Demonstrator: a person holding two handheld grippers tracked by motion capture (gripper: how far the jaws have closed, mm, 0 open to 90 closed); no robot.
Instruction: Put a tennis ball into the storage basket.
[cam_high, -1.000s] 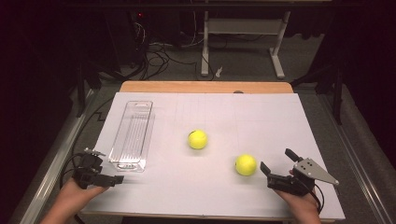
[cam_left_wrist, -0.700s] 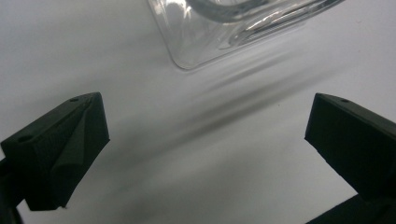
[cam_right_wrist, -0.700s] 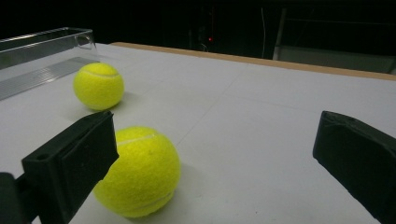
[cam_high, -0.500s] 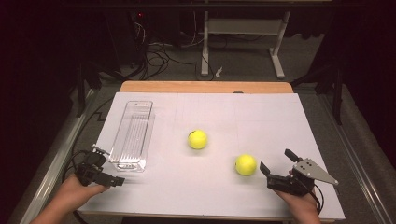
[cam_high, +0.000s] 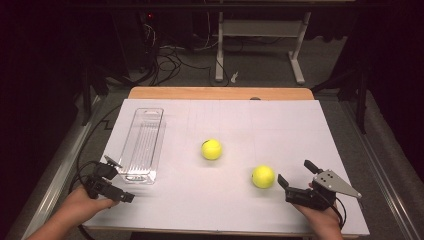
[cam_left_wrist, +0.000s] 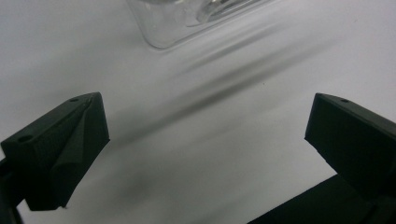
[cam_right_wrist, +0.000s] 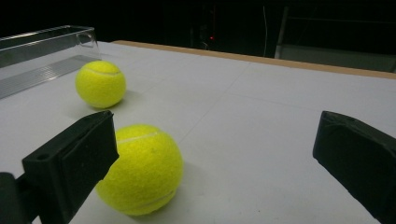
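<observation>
Two yellow tennis balls lie on the white table: one near the middle (cam_high: 212, 149), one nearer the front right (cam_high: 263, 176). My right gripper (cam_high: 295, 172) stands open just right of the nearer ball. In the right gripper view that ball (cam_right_wrist: 144, 168) sits by the left jaw, not between the jaws of the right gripper (cam_right_wrist: 215, 140), and the other ball (cam_right_wrist: 100, 84) lies beyond. A clear plastic tray (cam_high: 142, 145) lies at the left. My left gripper (cam_high: 120, 179) is open at its near end; in the left gripper view the left gripper (cam_left_wrist: 205, 121) holds nothing, the tray's corner (cam_left_wrist: 187, 18) just ahead.
The white sheet (cam_high: 225, 210) covers a wooden table whose far edge (cam_high: 220, 93) shows. Cables and a desk frame (cam_high: 260, 45) stand on the dark floor beyond. A metal rail (cam_high: 55, 175) runs along the table's left side.
My left gripper has shifted slightly right and forward toward the tray's near end. The right gripper and both balls have stayed put.
</observation>
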